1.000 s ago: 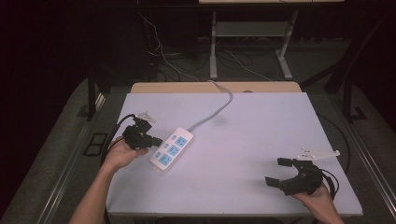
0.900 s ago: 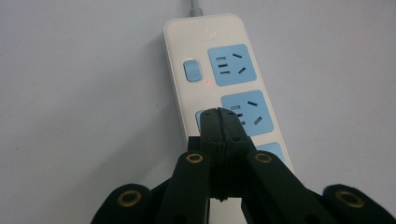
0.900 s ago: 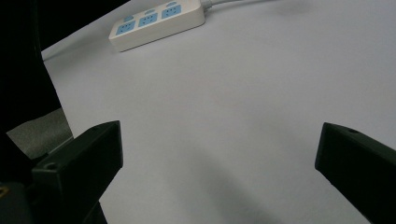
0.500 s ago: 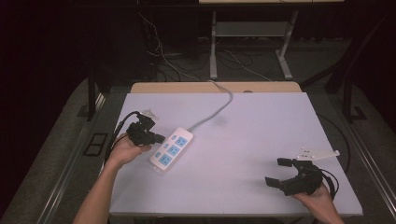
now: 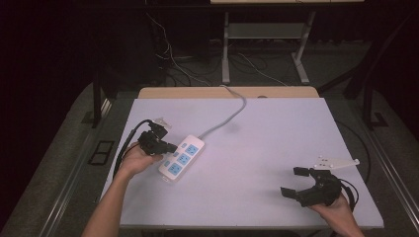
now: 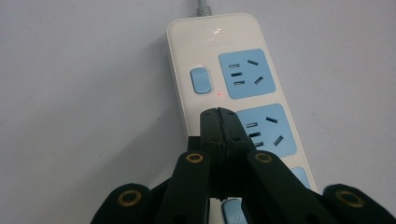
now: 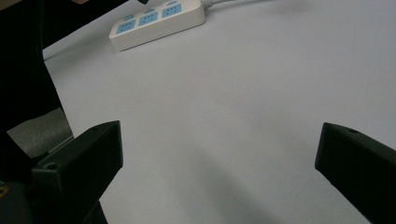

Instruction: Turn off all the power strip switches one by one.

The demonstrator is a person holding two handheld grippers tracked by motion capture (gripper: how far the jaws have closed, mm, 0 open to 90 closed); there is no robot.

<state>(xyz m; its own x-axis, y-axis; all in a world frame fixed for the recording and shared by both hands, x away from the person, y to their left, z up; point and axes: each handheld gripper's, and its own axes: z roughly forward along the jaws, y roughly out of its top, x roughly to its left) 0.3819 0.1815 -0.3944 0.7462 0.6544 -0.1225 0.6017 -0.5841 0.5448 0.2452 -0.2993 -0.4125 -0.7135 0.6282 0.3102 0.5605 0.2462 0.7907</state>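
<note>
Left hand-held gripper (image 6: pixel 218 112): jaws pressed fully together, holding nothing, tips poised over the white plastic power strip with three blue sockets (image 5: pixel 181 158), between its uppermost and middle sockets and just below the small blue rocker switch (image 6: pixel 199 80). Whether the tips touch the casing cannot be told. A small red indicator light (image 6: pixel 218 94) shows beside that switch, so the strip reads as powered. The strip lies near the left edge of the pale lilac counter (image 5: pixel 257 128), angled, with its grey cable (image 5: pixel 228 113) running off toward the far edge. Right hand-held gripper (image 5: pixel 305 183): jaws spread wide, empty, resting near the near right corner, well apart from the strip. Judgement: work in hand looks like pressing a switch with the closed tips. A second blue button (image 6: pixel 230 212) shows low down behind the jaws. Which switches are already pressed cannot be read; the right hand-held gripper appears idle.
</note>
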